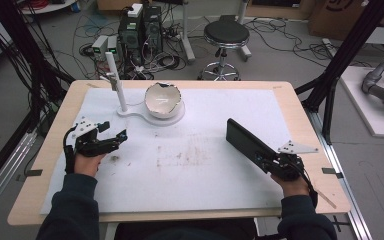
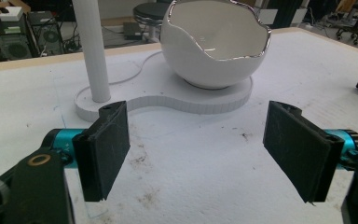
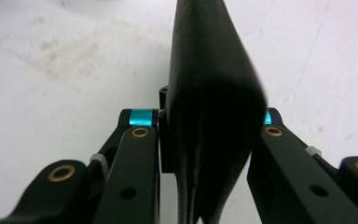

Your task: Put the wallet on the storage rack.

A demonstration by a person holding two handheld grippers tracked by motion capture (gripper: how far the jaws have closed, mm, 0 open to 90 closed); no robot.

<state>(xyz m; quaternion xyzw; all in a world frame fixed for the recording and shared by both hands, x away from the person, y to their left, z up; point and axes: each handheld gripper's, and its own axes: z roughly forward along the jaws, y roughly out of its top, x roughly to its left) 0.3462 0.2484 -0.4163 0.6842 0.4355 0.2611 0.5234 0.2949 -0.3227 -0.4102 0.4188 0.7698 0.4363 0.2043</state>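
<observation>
A black flat case (image 1: 244,137) with a woven texture stands on edge, tilted over the right part of the white mat. My right gripper (image 1: 266,159) is shut on its near end. In the right gripper view the case (image 3: 214,93) fills the gap between both jaws of my right gripper (image 3: 209,122), which press on its sides. My left gripper (image 1: 111,137) rests at the left of the mat, open, with nothing between its pads. In the left gripper view my left gripper (image 2: 205,154) faces a white eggshell-shaped bowl (image 2: 214,44).
The bowl (image 1: 163,100) sits on a white flat base (image 1: 130,114) with an upright white post (image 1: 116,80) at the back of the mat. The mat (image 1: 190,165) has brown stains in its middle. A stool (image 1: 225,35) and computers stand on the floor beyond the table.
</observation>
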